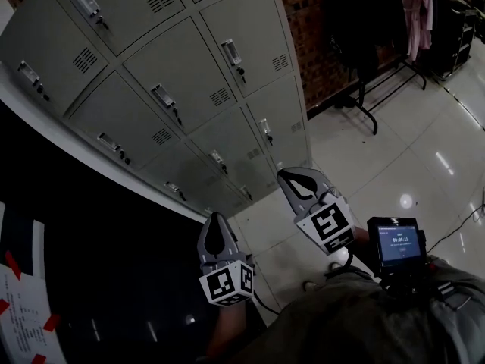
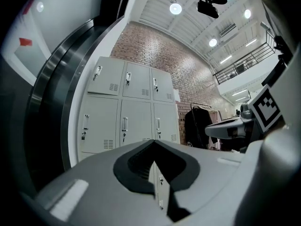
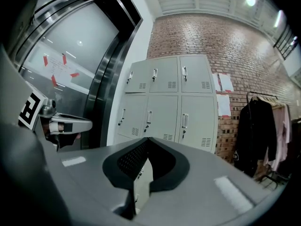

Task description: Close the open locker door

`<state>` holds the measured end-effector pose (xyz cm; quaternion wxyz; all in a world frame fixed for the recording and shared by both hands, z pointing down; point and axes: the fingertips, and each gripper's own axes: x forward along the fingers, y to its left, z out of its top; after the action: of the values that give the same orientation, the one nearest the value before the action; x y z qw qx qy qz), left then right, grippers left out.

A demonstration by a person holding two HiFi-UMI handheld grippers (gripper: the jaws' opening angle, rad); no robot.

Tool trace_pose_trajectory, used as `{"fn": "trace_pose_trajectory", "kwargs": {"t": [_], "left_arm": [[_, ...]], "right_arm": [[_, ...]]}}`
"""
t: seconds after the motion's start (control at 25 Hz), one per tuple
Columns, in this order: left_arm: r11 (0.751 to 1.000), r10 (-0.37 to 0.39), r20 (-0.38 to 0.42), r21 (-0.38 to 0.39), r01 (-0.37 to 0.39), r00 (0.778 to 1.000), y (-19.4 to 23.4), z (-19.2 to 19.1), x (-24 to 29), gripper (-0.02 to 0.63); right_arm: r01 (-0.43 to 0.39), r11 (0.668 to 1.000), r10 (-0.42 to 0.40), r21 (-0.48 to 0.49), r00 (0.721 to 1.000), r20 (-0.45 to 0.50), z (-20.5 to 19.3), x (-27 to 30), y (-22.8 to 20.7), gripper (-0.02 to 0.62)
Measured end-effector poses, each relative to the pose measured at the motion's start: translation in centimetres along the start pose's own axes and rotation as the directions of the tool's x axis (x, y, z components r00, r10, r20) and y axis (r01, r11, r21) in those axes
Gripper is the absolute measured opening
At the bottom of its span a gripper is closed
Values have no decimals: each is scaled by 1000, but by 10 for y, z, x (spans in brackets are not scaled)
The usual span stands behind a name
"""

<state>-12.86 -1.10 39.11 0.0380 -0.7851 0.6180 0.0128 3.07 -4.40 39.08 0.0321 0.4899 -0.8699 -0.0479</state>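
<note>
Both claws sit nearest me: left gripper (image 1: 216, 218) and right gripper (image 1: 286, 174), each with jaws pressed together on nothing. Beyond their tips, well apart, stand the lockers (image 1: 182, 74) against a brick wall (image 1: 311, 29), all shut flush as far as I can see.

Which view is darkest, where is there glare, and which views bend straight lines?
Head view: darkest, with glare spots on the glossy floor. Left gripper view: fisheye bows the lockers, and a ceiling lamp is blown out white. Right gripper view: brighter, the brick wall curves and the corners fall to black.
</note>
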Motion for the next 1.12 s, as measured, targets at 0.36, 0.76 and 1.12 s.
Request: {"fn": "trace_pose_trajectory", "kwargs": {"t": [0.36, 0.76, 1.12], "left_arm": [[1000, 17, 34, -2, -17, 999, -19, 17, -25, 2], [1000, 6, 35, 13, -6, 999, -35, 26, -38, 2], [1000, 2, 25, 15, -2, 1000, -37, 23, -41, 2]], "right_arm": [[-8, 1000, 8, 8, 1000, 12, 5, -34, 5, 6], [1, 1000, -1, 1, 1000, 19, 12, -54, 1, 6], [3, 1000, -3, -4, 1000, 12, 11, -57, 2, 6]]}}
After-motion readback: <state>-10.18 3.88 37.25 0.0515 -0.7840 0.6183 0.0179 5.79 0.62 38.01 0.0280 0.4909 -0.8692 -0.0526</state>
